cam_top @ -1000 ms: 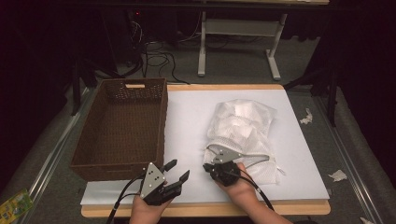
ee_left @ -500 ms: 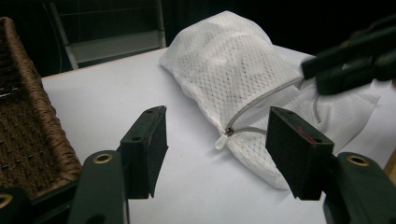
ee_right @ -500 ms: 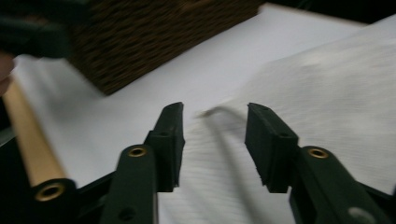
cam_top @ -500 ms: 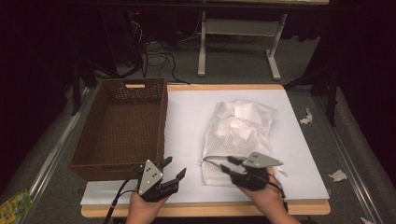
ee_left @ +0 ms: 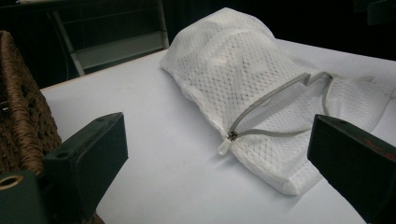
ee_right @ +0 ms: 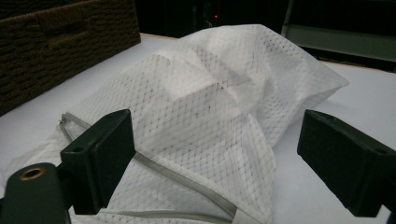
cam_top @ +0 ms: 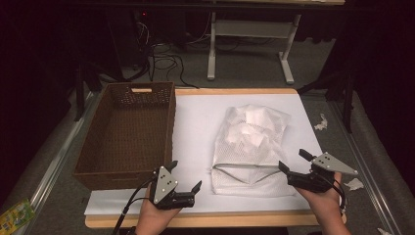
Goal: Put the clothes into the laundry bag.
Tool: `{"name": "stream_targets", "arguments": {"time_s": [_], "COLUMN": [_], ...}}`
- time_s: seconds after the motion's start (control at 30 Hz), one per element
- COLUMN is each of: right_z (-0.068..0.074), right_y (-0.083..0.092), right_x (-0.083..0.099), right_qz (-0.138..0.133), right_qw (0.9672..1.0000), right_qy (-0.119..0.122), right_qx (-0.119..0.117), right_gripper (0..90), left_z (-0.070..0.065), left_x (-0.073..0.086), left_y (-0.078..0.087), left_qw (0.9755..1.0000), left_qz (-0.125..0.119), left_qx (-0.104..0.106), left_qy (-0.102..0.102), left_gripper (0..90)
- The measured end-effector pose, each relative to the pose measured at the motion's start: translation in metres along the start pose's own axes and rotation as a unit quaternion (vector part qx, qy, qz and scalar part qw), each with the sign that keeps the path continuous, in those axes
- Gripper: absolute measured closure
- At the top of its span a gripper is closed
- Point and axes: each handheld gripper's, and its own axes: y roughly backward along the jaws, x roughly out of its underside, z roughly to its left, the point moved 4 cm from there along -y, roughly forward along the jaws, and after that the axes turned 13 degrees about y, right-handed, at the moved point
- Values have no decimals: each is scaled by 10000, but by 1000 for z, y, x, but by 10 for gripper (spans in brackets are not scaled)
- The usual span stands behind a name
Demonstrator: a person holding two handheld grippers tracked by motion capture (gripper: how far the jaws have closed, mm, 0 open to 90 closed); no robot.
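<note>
Mesh bag [cam_top: 252, 147] lies flat on the white sheet [cam_top: 195, 122] covering the table, right of centre, its zipper end toward the near edge. Zipper [ee_left: 275, 100] is partly undone; the grey tape gapes in a loop near the bag's near end, and the pull [ee_left: 224, 147] rests on the sheet at the bag's edge. White folded stuff shows through the mesh in the far half of the bag.

Left gripper [cam_top: 183, 188] sits at the near edge, between the basket's near right corner and the bag, jaws pointing toward the bag. Jaws have just been opening and now stand wide, nothing between them. In the left gripper view the zipper pull lies ahead on the sheet, clear of both jaws.

Right gripper [cam_top: 293, 164] is at the bag's near right corner, close to the table's right edge, jaws pointing left over the bag. Its jaws have just been opening too; they stand wide, with no pad pressing on the mesh. In the right gripper view the bag fills the gap ahead of the jaws.

Basket [cam_top: 127, 134], brown wicker, sits along the left edge, apart from the bag.
</note>
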Motion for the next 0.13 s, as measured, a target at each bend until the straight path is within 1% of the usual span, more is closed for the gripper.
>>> {"name": "stream_targets", "arguments": {"time_s": [0.07, 0.13], "right_z": [0, -2], "right_y": [0, -1], "right_x": [0, 2], "right_qz": [1, 26], "right_qw": [10000, 10000], "right_qy": [-5, -83], "right_qx": [-18, -43], "right_gripper": [117, 110], "left_z": [-2, -3], "left_x": [0, -1], "left_y": [2, 4], "left_qw": [10000, 10000], "left_qz": [-24, -44], "left_qx": [24, 45], "left_qy": [-7, -1], "left_gripper": [58, 58]}}
